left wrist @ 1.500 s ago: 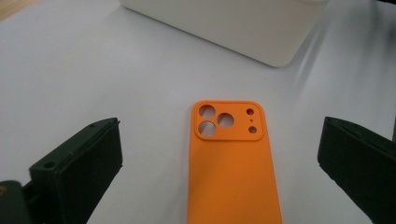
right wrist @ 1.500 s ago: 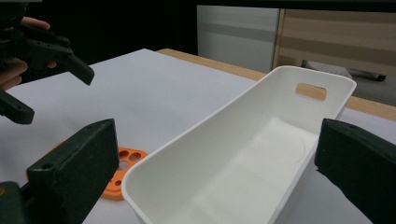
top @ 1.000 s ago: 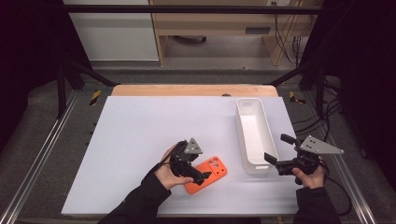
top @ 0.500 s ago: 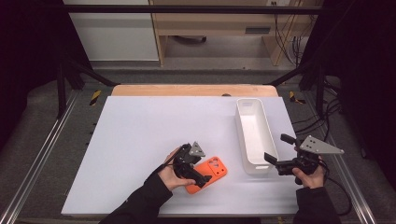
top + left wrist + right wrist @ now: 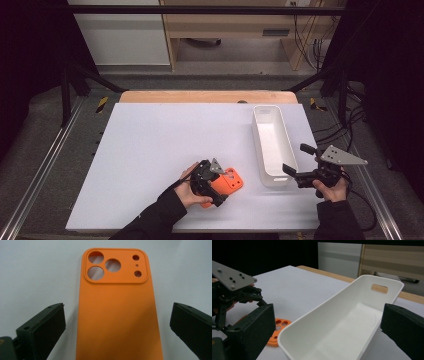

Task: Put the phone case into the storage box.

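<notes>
White table (image 5: 150, 150) carries all. Long white plastic bin (image 5: 272, 145) lies along right edge, empty. Flat orange silicone phone case (image 5: 117, 312) lies near front edge, camera holes up. Left tongs (image 5: 117, 325) wide, straddling case, not touching. Right tongs (image 5: 332, 327) wide at bin's near end.

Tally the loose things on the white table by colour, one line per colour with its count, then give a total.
Orange: 1, the orange soft plastic phone case lying flat between the open jaws of the left gripper.
White: 1, the long white plastic bin, with nothing inside.
Total: 2.
</notes>
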`<state>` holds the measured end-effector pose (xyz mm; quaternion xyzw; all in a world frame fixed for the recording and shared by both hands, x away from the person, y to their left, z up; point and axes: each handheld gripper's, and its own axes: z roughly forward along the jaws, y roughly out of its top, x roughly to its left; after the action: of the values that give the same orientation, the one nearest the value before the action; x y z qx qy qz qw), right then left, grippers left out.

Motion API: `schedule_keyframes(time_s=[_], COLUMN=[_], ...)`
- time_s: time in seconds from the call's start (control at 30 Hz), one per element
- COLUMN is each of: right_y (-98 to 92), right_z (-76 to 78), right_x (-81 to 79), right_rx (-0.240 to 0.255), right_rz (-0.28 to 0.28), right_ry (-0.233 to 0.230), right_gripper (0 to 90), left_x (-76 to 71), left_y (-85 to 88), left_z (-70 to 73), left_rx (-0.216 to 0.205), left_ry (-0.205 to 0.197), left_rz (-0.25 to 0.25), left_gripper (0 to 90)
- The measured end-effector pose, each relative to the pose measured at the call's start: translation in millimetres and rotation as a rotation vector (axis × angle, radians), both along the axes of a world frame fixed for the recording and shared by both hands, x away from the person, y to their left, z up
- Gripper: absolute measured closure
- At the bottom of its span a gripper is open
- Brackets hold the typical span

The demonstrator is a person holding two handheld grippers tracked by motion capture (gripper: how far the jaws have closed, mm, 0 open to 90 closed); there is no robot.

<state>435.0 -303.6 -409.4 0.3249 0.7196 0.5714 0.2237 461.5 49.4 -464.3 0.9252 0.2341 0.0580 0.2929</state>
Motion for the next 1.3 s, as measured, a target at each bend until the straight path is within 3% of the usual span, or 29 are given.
schedule_keyframes(time_s=[0.43, 0.67, 1.3], right_y=[-0.3, 0.3, 0.6], right_z=[0.1, 0.1, 0.0], right_x=[0.2, 0.2, 0.5], right_rx=[-0.001, 0.000, -0.003], right_rz=[0.001, 0.000, 0.000], right_ry=[-0.003, 0.002, -0.001], right_gripper=[0.4, 0.4, 0.4], left_x=[2.5, 0.9, -0.4], left_y=[-2.1, -4.1, -7.1], left_z=[-7.9, -7.6, -4.0], left_rx=[0.056, 0.071, 0.091], left_ry=[0.008, -0.007, -0.002], left_rz=[0.015, 0.002, -0.029], left_gripper=[3.6, 5.5, 14.3])
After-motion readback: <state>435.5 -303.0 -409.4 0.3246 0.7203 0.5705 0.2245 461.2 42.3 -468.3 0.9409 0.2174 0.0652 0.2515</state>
